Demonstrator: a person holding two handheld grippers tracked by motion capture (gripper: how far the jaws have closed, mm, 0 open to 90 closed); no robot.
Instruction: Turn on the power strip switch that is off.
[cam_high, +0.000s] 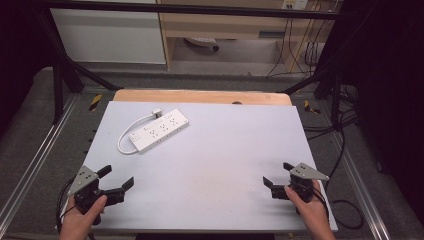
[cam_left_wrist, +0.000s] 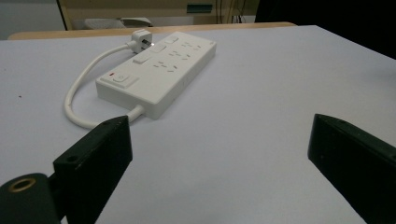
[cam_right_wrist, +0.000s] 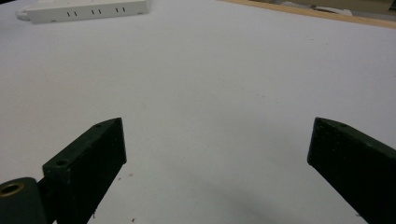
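power strip (cam_high: 160, 129) lies on the table's (cam_high: 235, 150) far left; its plug (cam_high: 156, 113) behind it.

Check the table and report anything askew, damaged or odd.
Nothing looks damaged or spilled. The white power strip lies diagonally on the table, its cable looped back so the plug rests beside it. Both grippers, left gripper and right gripper, are open, away from it.

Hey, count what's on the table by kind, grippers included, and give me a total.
White power strip, with its cord and plug: 1
Black grippers: 2, the left gripper and the right gripper, both open and holding nothing
Total: 3
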